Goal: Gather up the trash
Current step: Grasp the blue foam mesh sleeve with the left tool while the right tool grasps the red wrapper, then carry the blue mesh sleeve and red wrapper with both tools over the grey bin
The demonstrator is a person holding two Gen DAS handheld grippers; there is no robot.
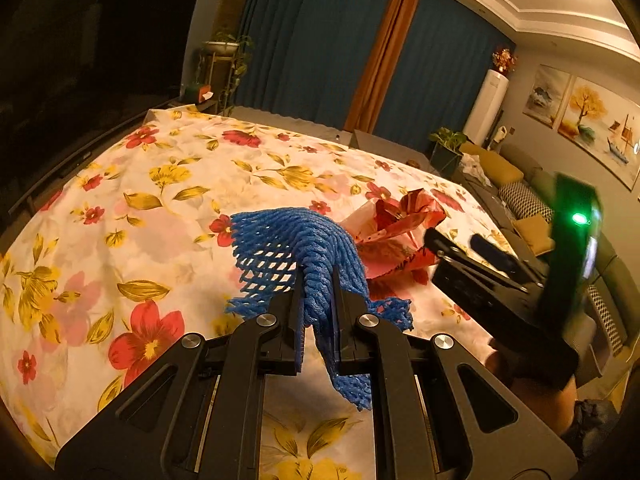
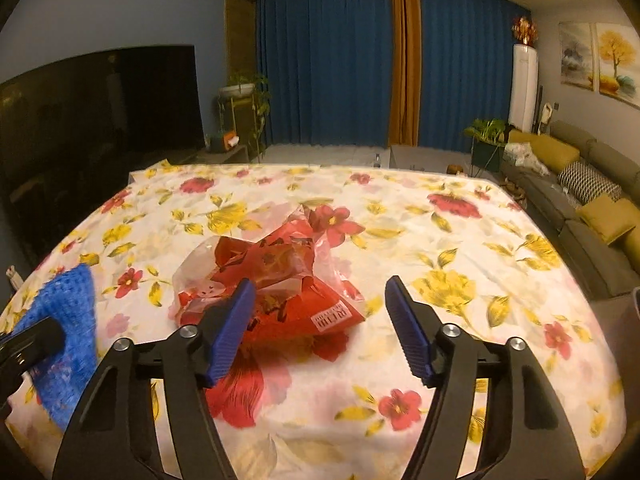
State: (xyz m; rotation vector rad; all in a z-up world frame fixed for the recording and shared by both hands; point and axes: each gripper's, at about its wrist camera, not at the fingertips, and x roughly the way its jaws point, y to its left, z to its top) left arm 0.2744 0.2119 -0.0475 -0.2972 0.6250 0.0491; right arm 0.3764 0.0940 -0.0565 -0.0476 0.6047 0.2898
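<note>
My left gripper (image 1: 318, 280) is shut on a blue foam fruit net (image 1: 292, 240), held a little above the flowered tablecloth (image 1: 160, 184). The net also shows at the left edge of the right wrist view (image 2: 68, 304). A crumpled red and clear plastic snack wrapper (image 2: 276, 280) lies on the cloth. It also shows behind the net in the left wrist view (image 1: 396, 224). My right gripper (image 2: 320, 292) is open, its blue pads (image 2: 232, 328) on either side of the wrapper's near end, just above it. The right gripper shows in the left wrist view (image 1: 460, 248) beside the wrapper.
The tablecloth (image 2: 440, 248) covers a wide table. A dark television (image 2: 100, 128) stands to the left. A sofa with cushions (image 2: 592, 208) runs along the right. Blue curtains (image 2: 328, 60) and potted plants (image 2: 486, 132) are beyond the far edge.
</note>
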